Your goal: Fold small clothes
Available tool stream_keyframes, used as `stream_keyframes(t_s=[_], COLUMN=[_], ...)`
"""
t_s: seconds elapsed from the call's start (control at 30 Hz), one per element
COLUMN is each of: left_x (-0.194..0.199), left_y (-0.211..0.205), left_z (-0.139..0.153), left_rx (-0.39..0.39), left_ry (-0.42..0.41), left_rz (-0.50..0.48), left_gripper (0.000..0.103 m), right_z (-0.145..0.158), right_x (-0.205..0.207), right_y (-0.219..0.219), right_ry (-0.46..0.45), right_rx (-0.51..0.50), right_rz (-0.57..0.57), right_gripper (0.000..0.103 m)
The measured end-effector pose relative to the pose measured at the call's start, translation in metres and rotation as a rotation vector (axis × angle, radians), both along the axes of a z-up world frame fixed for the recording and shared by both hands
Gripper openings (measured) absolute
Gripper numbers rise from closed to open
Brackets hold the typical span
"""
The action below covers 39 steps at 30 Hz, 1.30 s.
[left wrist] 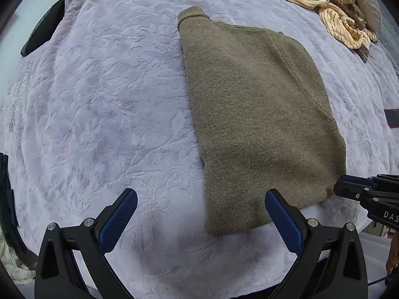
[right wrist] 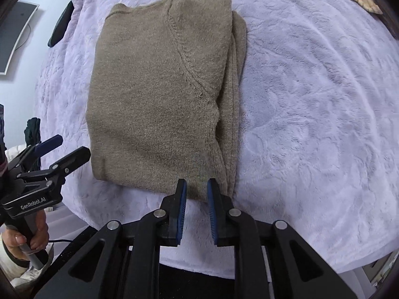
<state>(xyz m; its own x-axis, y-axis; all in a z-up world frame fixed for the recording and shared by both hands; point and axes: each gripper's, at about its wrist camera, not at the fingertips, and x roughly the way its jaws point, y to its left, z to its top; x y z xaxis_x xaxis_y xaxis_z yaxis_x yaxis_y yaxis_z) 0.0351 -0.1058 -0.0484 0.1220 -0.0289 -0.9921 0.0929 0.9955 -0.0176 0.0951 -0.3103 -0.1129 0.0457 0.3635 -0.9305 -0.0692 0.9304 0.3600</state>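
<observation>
A folded olive-brown knit sweater point(left wrist: 256, 114) lies flat on the lilac plush blanket point(left wrist: 112, 99). It also shows in the right wrist view point(right wrist: 159, 94), with a sleeve folded over along its right side. My left gripper point(left wrist: 200, 199) is wide open and empty, hovering over the sweater's near left corner. My right gripper point(right wrist: 196, 186) is open by a narrow gap, its fingertips at the sweater's near hem, holding nothing. The right gripper shows in the left wrist view point(left wrist: 349, 186) at the sweater's near right corner. The left gripper shows in the right wrist view point(right wrist: 67, 149), open, left of the sweater.
A cream striped garment point(left wrist: 331, 7) lies crumpled at the far right of the blanket. A dark object point(left wrist: 45, 30) lies at the far left edge. A small dark item point(left wrist: 392, 118) sits at the right edge. The blanket's near edge point(right wrist: 199, 261) is close to both grippers.
</observation>
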Motion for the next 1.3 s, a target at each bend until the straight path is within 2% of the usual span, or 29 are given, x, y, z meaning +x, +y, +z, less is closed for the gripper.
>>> stream_keyframes(t_s=[0.07, 0.1, 0.13, 0.33, 0.6, 0.7, 1.3], left_x=[0.002, 0.002, 0.002, -0.002, -0.003, -0.004, -0.004], left_y=[-0.001, 0.0, -0.001, 0.003, 0.005, 0.006, 0.009], left_z=[0.004, 0.007, 0.01, 0.023, 0.028, 0.03, 0.031], left_rx=[0.002, 0.005, 0.011, 0.001, 0.006, 0.005, 0.035], left_ry=[-0.006, -0.01, -0.014, -0.026, -0.022, -0.02, -0.014], left_rz=[0.0, 0.002, 0.003, 0.022, 0.063, 0.069, 0.064], left_gripper=[0.102, 0.102, 0.102, 0.102, 0.102, 0.102, 0.102], right_z=[0.009, 0.013, 0.019, 0.051, 0.072, 0.074, 0.077], right_x=[-0.001, -0.001, -0.002, -0.003, 0.001, 0.002, 0.007], right_y=[0.0, 0.0, 0.001, 0.005, 0.012, 0.011, 0.017], right_ry=[-0.009, -0.018, -0.027, -0.091, -0.144, -0.15, -0.138], right_rx=[-0.005, -0.013, -0.023, -0.073, -0.144, -0.157, -0.178], right_rz=[-0.017, -0.023, -0.029, -0.039, -0.072, -0.085, -0.078], right_gripper=[0.043, 0.054, 0.061, 0.078, 0.082, 0.102, 0.103])
